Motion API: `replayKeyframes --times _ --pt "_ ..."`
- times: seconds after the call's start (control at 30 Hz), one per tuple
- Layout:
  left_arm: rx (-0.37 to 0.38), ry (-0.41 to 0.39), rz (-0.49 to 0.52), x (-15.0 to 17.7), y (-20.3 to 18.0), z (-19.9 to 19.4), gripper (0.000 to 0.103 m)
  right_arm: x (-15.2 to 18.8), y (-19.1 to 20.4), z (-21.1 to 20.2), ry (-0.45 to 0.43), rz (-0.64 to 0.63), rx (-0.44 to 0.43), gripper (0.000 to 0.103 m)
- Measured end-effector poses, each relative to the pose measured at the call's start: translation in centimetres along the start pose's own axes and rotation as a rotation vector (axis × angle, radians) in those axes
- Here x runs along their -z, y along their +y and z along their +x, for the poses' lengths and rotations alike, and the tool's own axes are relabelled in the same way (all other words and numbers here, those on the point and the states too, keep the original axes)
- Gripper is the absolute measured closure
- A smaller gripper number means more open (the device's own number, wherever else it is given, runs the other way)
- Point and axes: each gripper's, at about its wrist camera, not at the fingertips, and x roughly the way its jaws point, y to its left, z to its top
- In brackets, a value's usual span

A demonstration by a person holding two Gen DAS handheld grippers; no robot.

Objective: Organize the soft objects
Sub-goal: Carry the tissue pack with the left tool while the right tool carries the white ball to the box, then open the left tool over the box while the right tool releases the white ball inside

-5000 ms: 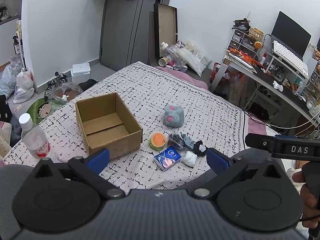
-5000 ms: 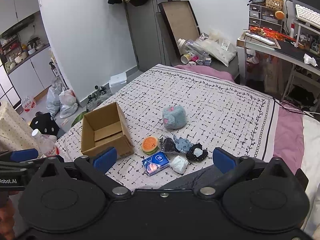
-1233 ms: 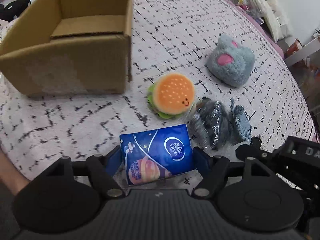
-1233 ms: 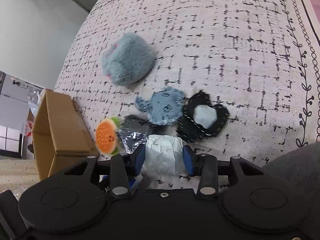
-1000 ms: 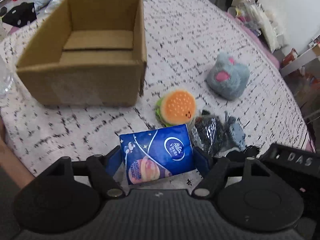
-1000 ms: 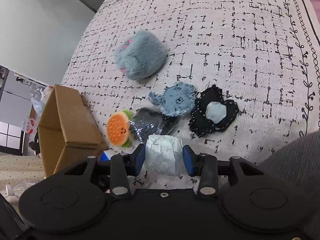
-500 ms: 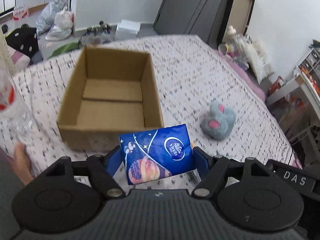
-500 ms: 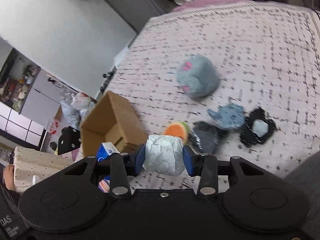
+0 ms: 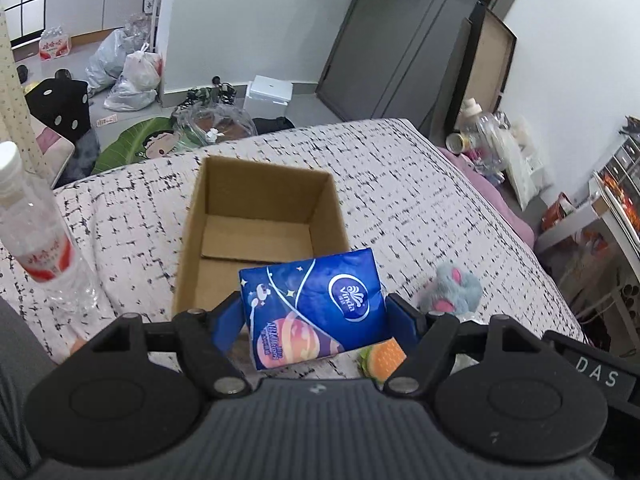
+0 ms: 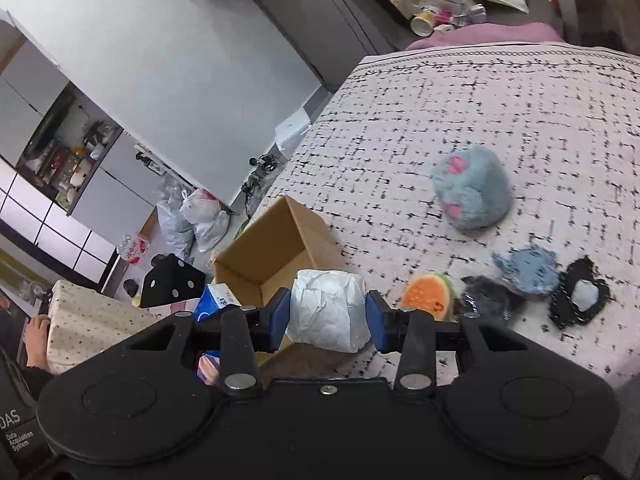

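Note:
My left gripper [image 9: 314,314] is shut on a blue tissue pack [image 9: 316,304] and holds it in the air at the near edge of the open cardboard box [image 9: 256,196]. My right gripper [image 10: 326,318] is shut on a white crumpled soft packet [image 10: 326,308], held above the bed near the box [image 10: 276,248]. The blue pack also shows in the right wrist view [image 10: 214,306]. On the bed lie an orange burger plush [image 10: 430,294], a grey-blue mouse plush [image 10: 472,190], a denim scrunchie [image 10: 530,270], a dark wrapped item [image 10: 486,300] and a black scrunchie [image 10: 578,298].
A clear water bottle [image 9: 36,236] stands on the bed left of the box. The patterned bedcover [image 9: 400,184] spreads beyond it. Bags [image 9: 128,76] and clutter lie on the floor past the bed's far edge. A desk [image 9: 612,208] is at the right.
Both grippers lifted their items off the bed and moved toward the box; the views tilted up from the bedcover to the box and room.

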Motion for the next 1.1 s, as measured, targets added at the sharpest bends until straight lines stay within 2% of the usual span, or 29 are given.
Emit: replayKeyframes --times 0.27,0.47,0.77,1.1 --pt "-0.019 -0.006 -0.047 -1.5 2.7 0.9 0.029 -0.4 1.9 2.0 -0.003 -0.026 -0.04 0.063" --pt "-0.025 0.023 -0.087 -2.2 4.3 2.7 0.029 -0.4 3.1 3.8 0.021 -0.039 -0.053 0.063" --pt "-0.013 0.081 -0.145 -2.5 5.9 5.4 0.029 -0.8 3.2 6.7 0.064 -0.013 -0.035 0.063" --pt "-0.011 0.098 -0.207 -3.0 6.8 6.3 0.026 -0.7 4.1 8.6 0.1 -0.013 -0.032 0.062"
